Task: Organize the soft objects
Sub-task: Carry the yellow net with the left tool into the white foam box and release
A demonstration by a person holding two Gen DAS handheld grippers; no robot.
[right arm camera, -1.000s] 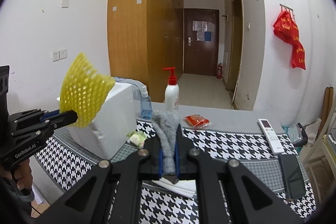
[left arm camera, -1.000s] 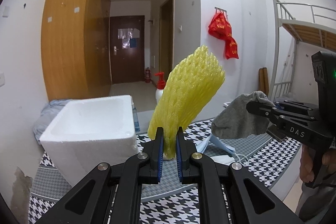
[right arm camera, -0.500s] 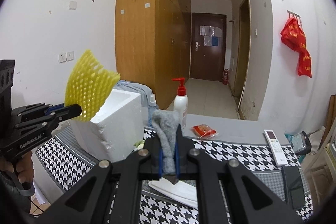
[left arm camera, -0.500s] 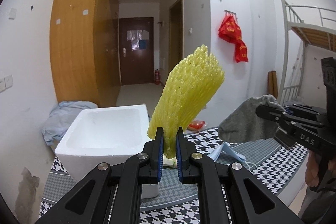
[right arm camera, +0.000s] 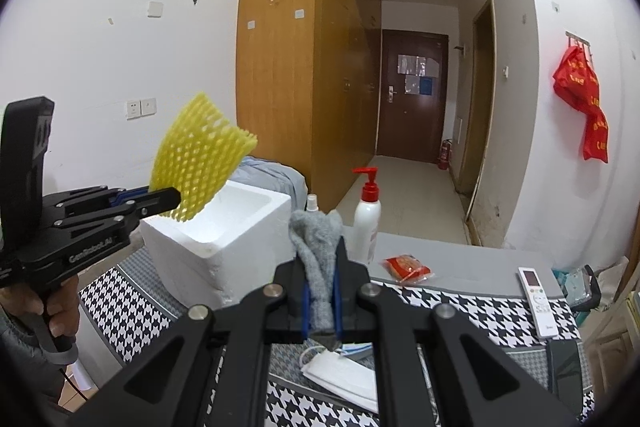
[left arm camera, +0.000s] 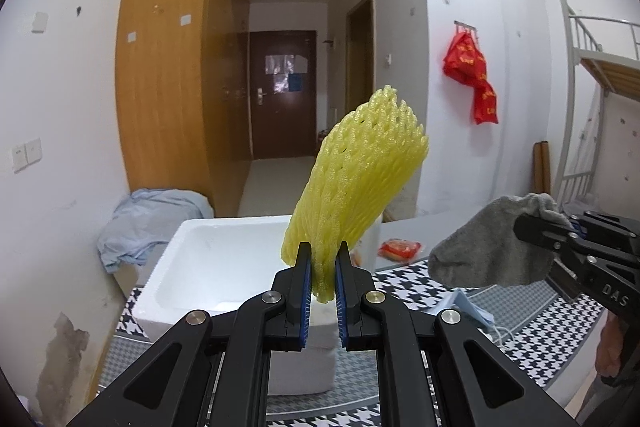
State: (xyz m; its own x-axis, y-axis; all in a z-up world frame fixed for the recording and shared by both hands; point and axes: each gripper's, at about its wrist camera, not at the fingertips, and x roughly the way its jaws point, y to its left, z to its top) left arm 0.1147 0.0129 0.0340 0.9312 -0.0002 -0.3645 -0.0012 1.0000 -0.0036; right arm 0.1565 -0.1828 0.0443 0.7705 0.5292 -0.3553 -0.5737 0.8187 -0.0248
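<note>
From the left wrist, the left gripper [left arm camera: 322, 269] pinches the lower end of a yellow foam net [left arm camera: 356, 183], which stands up tilted to the right, held in the air above the near rim of a white foam box [left arm camera: 188, 275]. The box sits open on a houndstooth cloth [left arm camera: 532, 347]; what shows of its inside is bare white. At right, the right gripper [left arm camera: 532, 227], marked "DAS", has its fingers closed on a grey sock [left arm camera: 484, 251] hanging to its left above the cloth, with a blue mask [left arm camera: 464, 307] lying below it. A red packet [left arm camera: 400, 249] lies beyond the box. From the right wrist, the right gripper [right arm camera: 321, 301] clamps the sock [right arm camera: 318, 251], which sticks up between the blue pads. Under it lies a white mask [right arm camera: 340, 375]. At left, the left gripper [right arm camera: 160, 197], lettered "GenRobot.AI", grips the net [right arm camera: 198, 155] over the box [right arm camera: 216, 239]. A pump bottle [right arm camera: 367, 215] and a small spray bottle [right arm camera: 313, 203] stand behind the sock, the packet [right arm camera: 406, 265] just right of them, and a white remote [right arm camera: 536, 295] farther right; its small logo cannot be read.
</note>
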